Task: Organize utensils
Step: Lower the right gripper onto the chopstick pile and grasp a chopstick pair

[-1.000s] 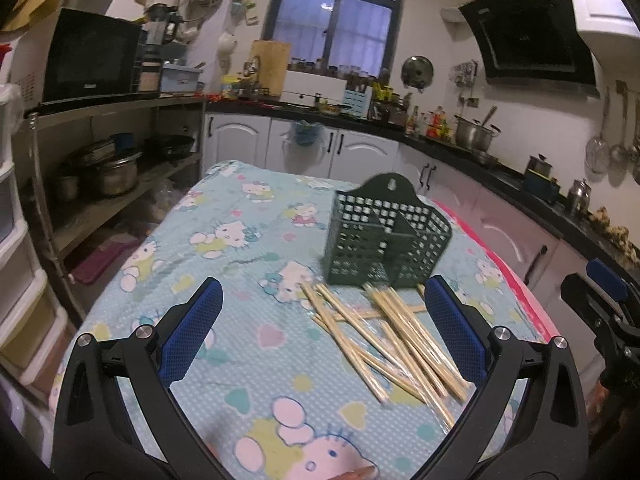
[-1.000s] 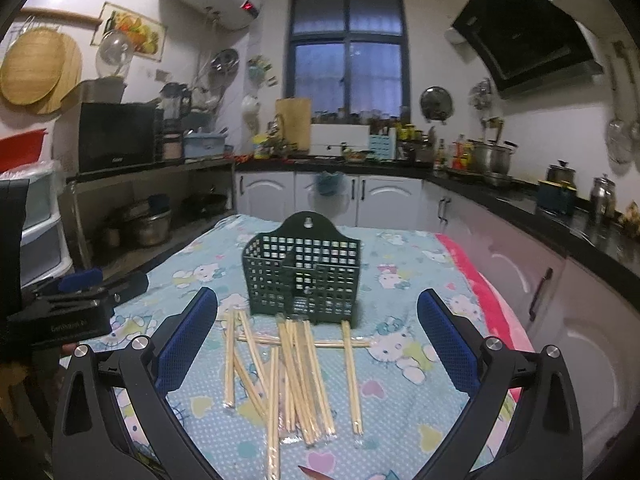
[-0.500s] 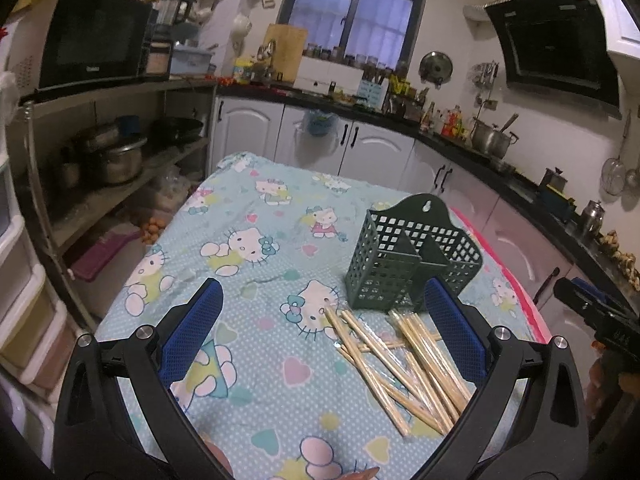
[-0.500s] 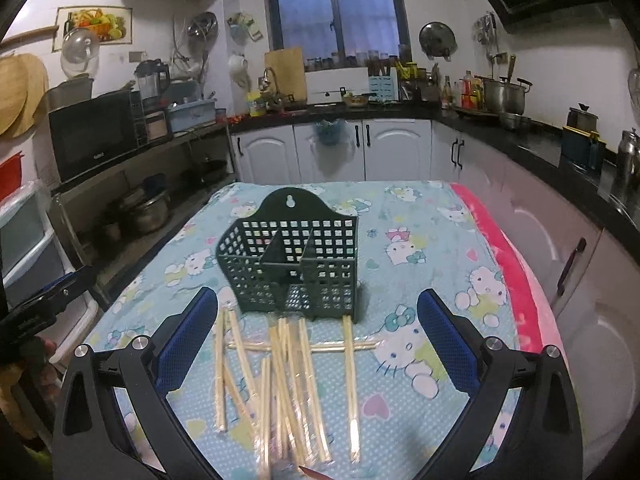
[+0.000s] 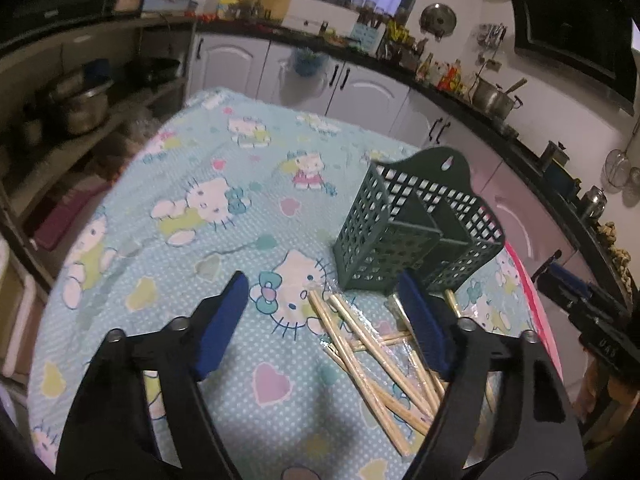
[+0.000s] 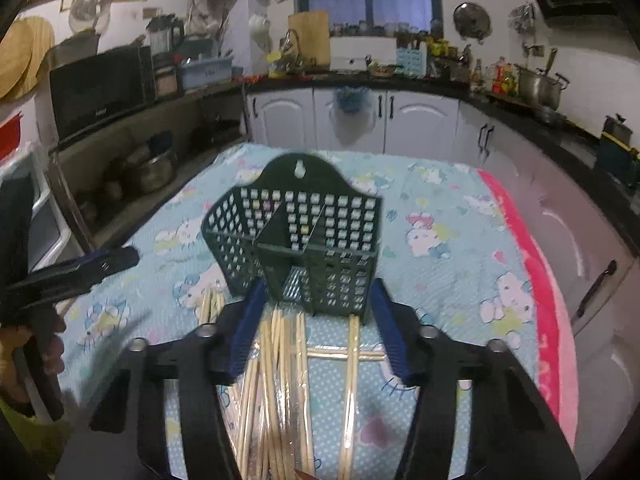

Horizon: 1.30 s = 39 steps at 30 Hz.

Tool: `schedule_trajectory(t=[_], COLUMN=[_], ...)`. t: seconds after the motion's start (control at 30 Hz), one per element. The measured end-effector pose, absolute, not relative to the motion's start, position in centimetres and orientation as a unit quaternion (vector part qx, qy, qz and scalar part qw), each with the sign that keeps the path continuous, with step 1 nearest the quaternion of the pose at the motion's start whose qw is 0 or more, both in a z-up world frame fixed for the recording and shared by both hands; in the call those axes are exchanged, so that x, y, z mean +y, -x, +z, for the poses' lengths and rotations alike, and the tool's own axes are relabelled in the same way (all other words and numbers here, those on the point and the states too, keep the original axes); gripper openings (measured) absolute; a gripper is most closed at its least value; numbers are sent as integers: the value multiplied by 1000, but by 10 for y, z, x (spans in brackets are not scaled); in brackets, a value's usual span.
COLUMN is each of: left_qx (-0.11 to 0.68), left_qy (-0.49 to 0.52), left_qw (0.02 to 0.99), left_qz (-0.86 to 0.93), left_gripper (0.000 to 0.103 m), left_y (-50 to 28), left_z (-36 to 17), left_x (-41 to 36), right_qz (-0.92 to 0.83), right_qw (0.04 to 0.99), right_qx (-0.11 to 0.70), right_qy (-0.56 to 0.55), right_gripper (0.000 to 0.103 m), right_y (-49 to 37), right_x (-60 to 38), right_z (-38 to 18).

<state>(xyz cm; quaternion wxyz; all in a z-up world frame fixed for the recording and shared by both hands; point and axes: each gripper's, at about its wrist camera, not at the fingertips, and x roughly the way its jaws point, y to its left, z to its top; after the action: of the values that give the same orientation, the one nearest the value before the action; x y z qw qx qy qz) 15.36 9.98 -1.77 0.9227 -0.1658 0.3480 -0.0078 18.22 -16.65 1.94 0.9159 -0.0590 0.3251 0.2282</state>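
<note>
A dark green slotted utensil basket [image 5: 416,236] [image 6: 296,248] stands upright on the table. Several wooden chopsticks [image 5: 372,344] [image 6: 280,380] in clear wrap lie scattered in front of it. My left gripper [image 5: 322,308] hovers over the left end of the pile; its jaws are closing and the pads press on nothing. My right gripper [image 6: 319,320] hangs above the chopsticks just short of the basket's front wall, its jaws also closing with nothing gripped. Each gripper shows at the edge of the other's view: the right gripper [image 5: 580,308] and the left gripper [image 6: 72,272].
The table wears a light blue cartoon-cat cloth [image 5: 192,208] with a pink edge [image 6: 548,312] on the right. A hand [image 6: 40,352] holds the left tool. Shelves with pots [image 5: 80,108] stand left; white cabinets [image 6: 420,120] line the back.
Both grippers have moved in toward the basket and chopsticks and tipped further downward. Both pairs of jaws stand narrower than before.
</note>
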Motion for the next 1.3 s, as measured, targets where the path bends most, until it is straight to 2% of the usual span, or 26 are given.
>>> schedule_trajectory(t=[0.2, 0.27, 0.53, 1.3], left_qx=[400, 413, 454, 490], left_qy=[187, 197, 227, 268], left_qw=[897, 889, 860, 828], left_qz=[-23, -25, -43, -43], left_gripper=[44, 38, 27, 27], left_y=[-180, -187, -210, -246], left_z=[-48, -57, -85, -107], left_x=[107, 109, 108, 119], right_qz=[243, 244, 247, 268], right_qw=[899, 894, 870, 824], right_qx=[352, 362, 406, 492], right_qy=[96, 103, 134, 80], right_gripper=[28, 26, 18, 16], right_y=[-192, -197, -217, -268], right_x=[-152, -149, -136, -116], right_z=[-8, -17, -55, -103])
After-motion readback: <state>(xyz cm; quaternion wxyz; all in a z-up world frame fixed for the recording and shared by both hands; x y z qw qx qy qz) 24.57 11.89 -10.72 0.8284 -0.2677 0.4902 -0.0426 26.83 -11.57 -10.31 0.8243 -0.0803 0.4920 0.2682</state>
